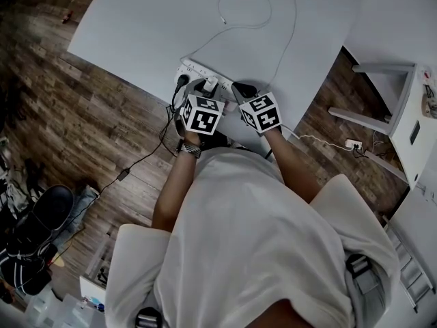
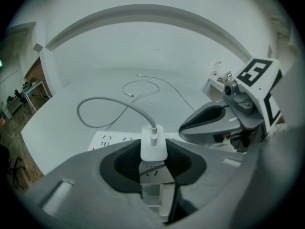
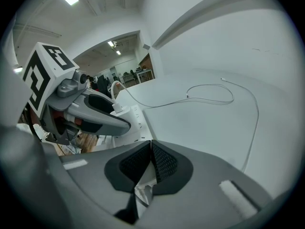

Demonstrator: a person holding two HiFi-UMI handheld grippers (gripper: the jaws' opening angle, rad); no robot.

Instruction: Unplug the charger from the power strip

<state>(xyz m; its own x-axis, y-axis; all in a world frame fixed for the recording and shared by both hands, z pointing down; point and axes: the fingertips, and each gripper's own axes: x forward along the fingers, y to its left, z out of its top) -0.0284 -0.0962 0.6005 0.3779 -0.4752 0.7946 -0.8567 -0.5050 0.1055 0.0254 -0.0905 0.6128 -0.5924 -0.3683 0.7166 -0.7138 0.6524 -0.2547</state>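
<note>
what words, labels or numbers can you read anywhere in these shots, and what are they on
No readable text in any view.
Marker cubes, one beside the other: black-and-white square patterns only, no words or numbers.
Power strip: socket slots show, any print is too small to read.
Charger: plain white, no print visible.

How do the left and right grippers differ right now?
The left gripper clamps the white cube-shaped charger standing on the white power strip; the right gripper is shut on nothing. The left gripper stands over the strip, the right gripper beside the left one. Both are grey, black-padded and angled downward.
</note>
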